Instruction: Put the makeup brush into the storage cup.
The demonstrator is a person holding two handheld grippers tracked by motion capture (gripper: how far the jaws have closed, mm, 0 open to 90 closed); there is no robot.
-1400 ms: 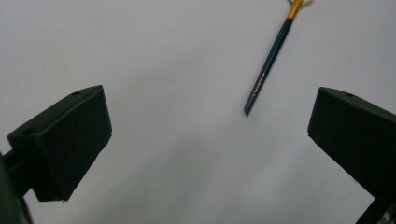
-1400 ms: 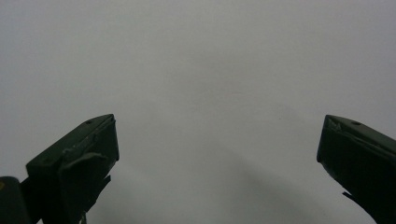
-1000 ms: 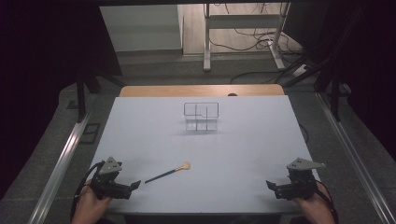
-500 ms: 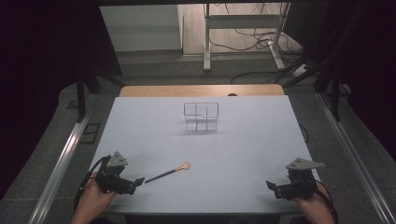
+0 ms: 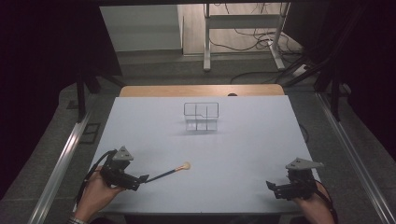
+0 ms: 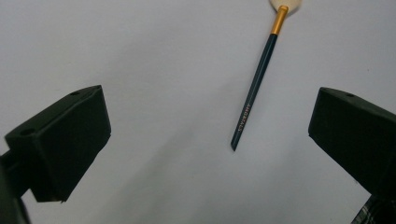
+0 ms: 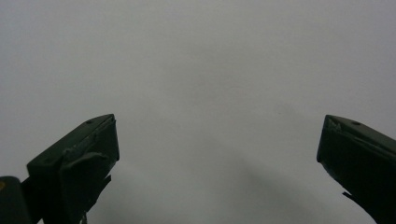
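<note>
Dark-handled brush [image 5: 168, 172] lies on the white table [image 5: 243, 140], its tip at my left gripper [image 6: 210, 140], which has moved in since a second ago, jaws spread wide. My right gripper [image 5: 275, 188] waits open, well apart.

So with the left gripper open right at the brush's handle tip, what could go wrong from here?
The brush is thin and lies flat on the table; the open left gripper could close above it or pinch only the handle tip, so the brush may pivot or slip. It also sits off-centre between the jaws, nearer one, which might nudge it and roll it away. The clear organizer stands far off, so a weak grip could drop it in transit.
</note>
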